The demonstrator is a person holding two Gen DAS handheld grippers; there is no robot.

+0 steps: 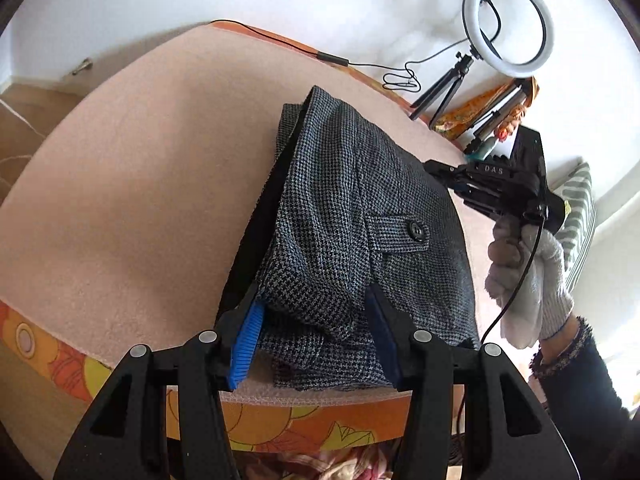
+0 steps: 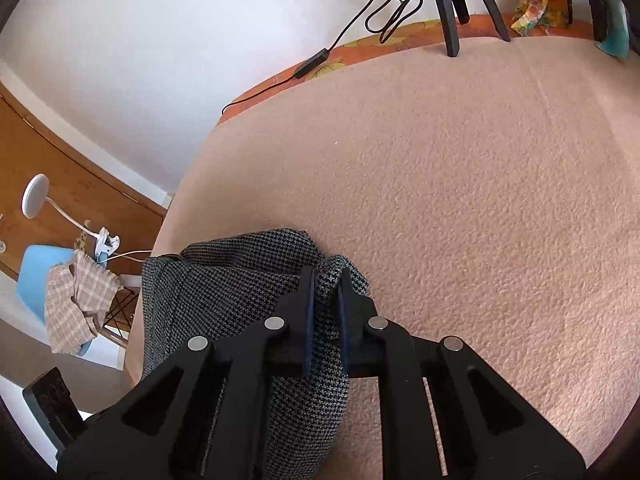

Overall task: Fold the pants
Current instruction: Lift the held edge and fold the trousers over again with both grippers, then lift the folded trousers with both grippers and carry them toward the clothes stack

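Observation:
The grey houndstooth pants [image 1: 352, 208] lie folded in a thick bundle on the pink blanket [image 1: 120, 200], a buttoned pocket flap [image 1: 400, 232] on top. My left gripper [image 1: 316, 300] is at the near end of the bundle, its blue-padded jaws wide apart around the fabric, not pinching it. My right gripper [image 1: 436, 174] reaches in from the right side of the bundle, held by a gloved hand [image 1: 528, 276]. In the right wrist view the right gripper [image 2: 325, 284] is shut on a fold of the pants [image 2: 224, 280], cloth pinched between its pads.
A ring light on a tripod [image 1: 508, 24] and its cable [image 1: 280, 40] stand at the far edge of the table. An orange floral cover [image 1: 304, 424] hangs at the near edge. A blue chair with checked cloth [image 2: 68, 300] and a desk lamp [image 2: 36, 196] stand beyond.

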